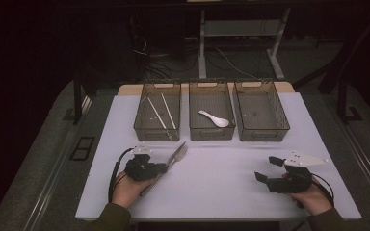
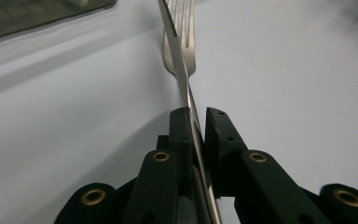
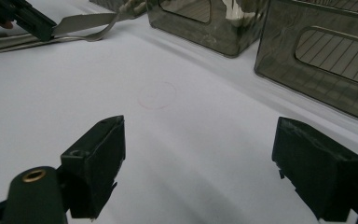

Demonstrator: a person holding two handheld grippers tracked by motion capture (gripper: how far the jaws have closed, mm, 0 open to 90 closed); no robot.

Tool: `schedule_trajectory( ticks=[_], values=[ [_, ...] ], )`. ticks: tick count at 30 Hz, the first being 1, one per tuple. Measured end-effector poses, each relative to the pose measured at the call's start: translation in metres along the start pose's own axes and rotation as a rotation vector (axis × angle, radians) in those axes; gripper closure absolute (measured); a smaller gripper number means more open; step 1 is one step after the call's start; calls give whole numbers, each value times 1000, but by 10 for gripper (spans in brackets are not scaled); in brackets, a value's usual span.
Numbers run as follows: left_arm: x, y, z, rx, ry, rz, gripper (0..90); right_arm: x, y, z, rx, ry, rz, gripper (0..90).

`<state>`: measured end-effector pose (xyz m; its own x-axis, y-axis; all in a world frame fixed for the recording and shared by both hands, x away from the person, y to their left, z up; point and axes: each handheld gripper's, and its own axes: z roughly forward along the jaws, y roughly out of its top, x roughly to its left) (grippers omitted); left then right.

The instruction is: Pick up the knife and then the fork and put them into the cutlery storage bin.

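The left gripper [image 1: 160, 168] sits near the front edge of the white table [image 1: 221, 187], its black jaws pinched on the thin edge of a knife [image 2: 186, 95]; in the left gripper view the blade stands on edge between the pads, with a fork [image 2: 182, 42] lying flat just behind it and apparently touching it; whether the fork is also caught in the grip I cannot tell; to do this pick well I would judge the squeeze should stay firm and square, since polished steel this narrow can twist or slide out, and the lift should be slow and straight up so the fork is neither dragged nor carried along by accident; the right gripper [image 1: 269, 169] rests on the other side of the table with its blocky jaws spread wide and nothing between them, well apart from the cutlery; the tabletop is smooth and matte, with a faint circle marked on it; farther off stand three translucent smoky plastic bins in a row, ribbed at the base with cut-out handles; the left bin [image 1: 157, 111] holds pale chopsticks [image 1: 161, 113], long and straight; the middle bin [image 1: 211, 111] holds a glossy white spoon [image 1: 214, 119], rounded and ceramic-looking; the right bin [image 1: 261, 111] looks bare; the knife probably belongs there
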<state>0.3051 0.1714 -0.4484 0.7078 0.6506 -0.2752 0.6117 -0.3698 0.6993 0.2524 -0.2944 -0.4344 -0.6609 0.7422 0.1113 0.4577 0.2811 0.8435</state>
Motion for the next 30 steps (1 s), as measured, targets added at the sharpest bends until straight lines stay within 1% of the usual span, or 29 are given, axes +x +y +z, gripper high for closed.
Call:
schedule_trajectory(
  ticks=[5, 6, 8, 9, 10, 12, 13, 14, 15, 18, 20, 22, 24, 25, 27, 28, 29, 30],
  values=[
    [-1, 0, -2, 0, 15, 6, 810, 0, 0, 0, -1, 0, 2, 169],
    [-1, 0, -3, 3, 34, 11, 814, 0, 0, 0, -2, 0, 2, 170],
    [-1, 0, -3, 6, 35, 13, 818, 0, 0, 0, -2, 0, 2, 170],
    [-1, 0, -3, 10, 41, 16, 819, 0, 0, 0, -2, 0, 2, 170],
    [-2, 1, -4, 23, 57, 31, 819, 0, 0, 0, -2, 0, 2, 170],
    [-2, 1, -4, 26, 66, 33, 821, 0, 0, 0, -3, 2, 3, 169],
    [-3, 2, -5, 18, 77, 37, 822, 0, 0, 0, -4, 2, 2, 169],
    [-3, 2, -5, 18, 77, 37, 822, 0, 0, 0, -4, 2, 2, 169],
    [-3, 3, -8, 17, 76, 53, 822, 0, 0, -1, -4, 1, 2, 170],
    [-5, 4, -10, 6, 82, 60, 822, 0, 1, -1, -6, 0, 4, 169],
    [-7, 7, -14, -2, 92, 83, 823, 0, 1, -1, -10, 1, 6, 170],
    [-9, 7, -15, -11, 88, 76, 823, 0, 1, -1, -8, 2, 4, 170],
    [-10, 9, -17, -23, 85, 87, 823, 0, 2, 0, -6, 6, 6, 170],
    [-12, 11, -19, -35, 75, 104, 823, 1, 2, 0, -6, 7, 8, 170],
    [-14, 12, -20, -42, 74, 107, 823, 1, 3, 0, -6, 11, 13, 170],
    [-15, 13, -21, -44, 68, 116, 823, 1, 3, 0, -6, 11, 13, 170],
    [-18, 16, -22, -59, 61, 126, 823, 1, 5, 0, -9, 24, 22, 169],
    [-18, 16, -22, -59, 61, 126, 823, 1, 5, 0, -9, 24, 22, 169]
  ],
)
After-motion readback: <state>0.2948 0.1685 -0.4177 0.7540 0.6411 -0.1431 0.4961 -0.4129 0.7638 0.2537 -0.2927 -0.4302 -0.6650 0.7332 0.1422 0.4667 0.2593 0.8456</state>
